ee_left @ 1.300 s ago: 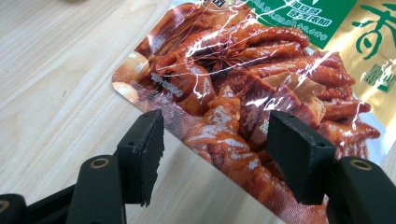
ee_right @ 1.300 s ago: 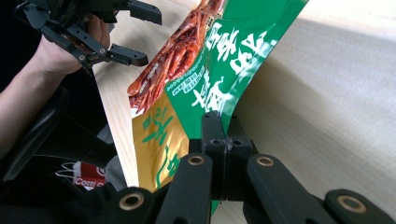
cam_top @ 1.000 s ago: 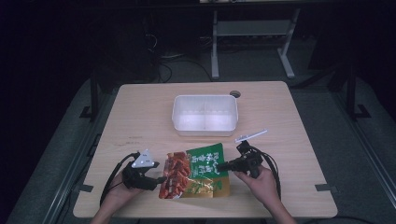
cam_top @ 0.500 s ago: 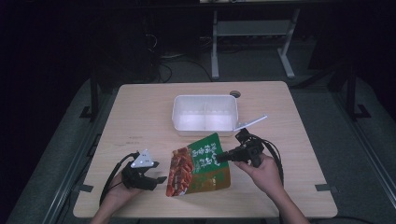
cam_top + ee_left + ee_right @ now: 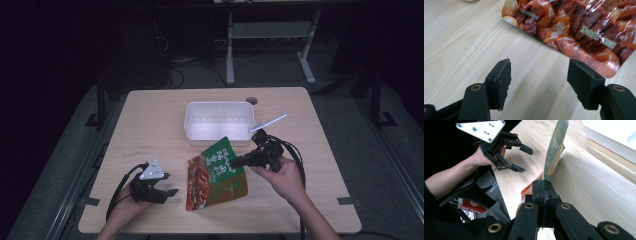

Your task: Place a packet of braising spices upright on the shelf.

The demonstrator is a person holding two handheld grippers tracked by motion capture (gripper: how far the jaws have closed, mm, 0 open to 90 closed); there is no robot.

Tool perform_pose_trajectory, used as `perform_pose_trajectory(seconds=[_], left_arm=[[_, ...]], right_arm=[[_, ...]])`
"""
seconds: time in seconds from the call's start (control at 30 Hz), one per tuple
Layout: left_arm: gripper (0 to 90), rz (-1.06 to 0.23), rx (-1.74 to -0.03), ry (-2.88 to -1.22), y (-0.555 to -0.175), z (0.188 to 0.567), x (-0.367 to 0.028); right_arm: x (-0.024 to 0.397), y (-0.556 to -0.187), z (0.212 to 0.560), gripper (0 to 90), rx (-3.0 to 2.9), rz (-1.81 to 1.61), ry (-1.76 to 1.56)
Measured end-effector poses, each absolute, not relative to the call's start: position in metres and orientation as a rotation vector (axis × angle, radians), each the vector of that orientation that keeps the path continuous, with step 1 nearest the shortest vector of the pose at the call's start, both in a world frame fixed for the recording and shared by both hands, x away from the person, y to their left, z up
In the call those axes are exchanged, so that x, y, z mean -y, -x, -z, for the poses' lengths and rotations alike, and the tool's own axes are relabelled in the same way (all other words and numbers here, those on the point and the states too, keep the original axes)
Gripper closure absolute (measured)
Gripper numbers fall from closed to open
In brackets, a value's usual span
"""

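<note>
Pinching green-and-red glossy snack pouch (image 5: 216,176) edge, right gripper (image 5: 239,161) clamped tight; left gripper (image 5: 170,186) apart, empty.

This looks like a lab or a recording room, not a home. One light wood tabletop (image 5: 150,120) stands alone in a dark room on a grey floor (image 5: 65,150). Behind it, metal legs (image 5: 305,55) of another desk are seen, and loose cables (image 5: 175,70) lie on the floor. Tape marks (image 5: 347,201) sit on the tabletop edges. The person works with a cabled gripper (image 5: 170,192) carrying a grey tracking plate (image 5: 153,170).
</note>
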State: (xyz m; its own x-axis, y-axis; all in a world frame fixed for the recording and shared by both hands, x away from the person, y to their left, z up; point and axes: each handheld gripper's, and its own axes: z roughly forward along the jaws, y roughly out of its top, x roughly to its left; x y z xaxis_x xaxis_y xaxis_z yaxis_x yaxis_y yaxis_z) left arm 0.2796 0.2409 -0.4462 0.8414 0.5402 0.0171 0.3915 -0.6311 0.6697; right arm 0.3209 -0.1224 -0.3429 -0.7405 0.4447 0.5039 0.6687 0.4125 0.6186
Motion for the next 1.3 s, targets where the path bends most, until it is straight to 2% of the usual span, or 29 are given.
perform_pose_trajectory(seconds=[0.63, 1.3], left_arm=[[34.9, -0.283, -0.680, -2.329, -0.280, 0.446, -0.242], [34.8, -0.285, -0.680, -2.326, -0.280, 0.446, -0.243]], right_arm=[[0.116, -0.312, 0.273, 90.0, 2.502, 1.222, 0.848], [0.128, -0.319, 0.226, 90.0, 2.597, 1.209, 0.913]])
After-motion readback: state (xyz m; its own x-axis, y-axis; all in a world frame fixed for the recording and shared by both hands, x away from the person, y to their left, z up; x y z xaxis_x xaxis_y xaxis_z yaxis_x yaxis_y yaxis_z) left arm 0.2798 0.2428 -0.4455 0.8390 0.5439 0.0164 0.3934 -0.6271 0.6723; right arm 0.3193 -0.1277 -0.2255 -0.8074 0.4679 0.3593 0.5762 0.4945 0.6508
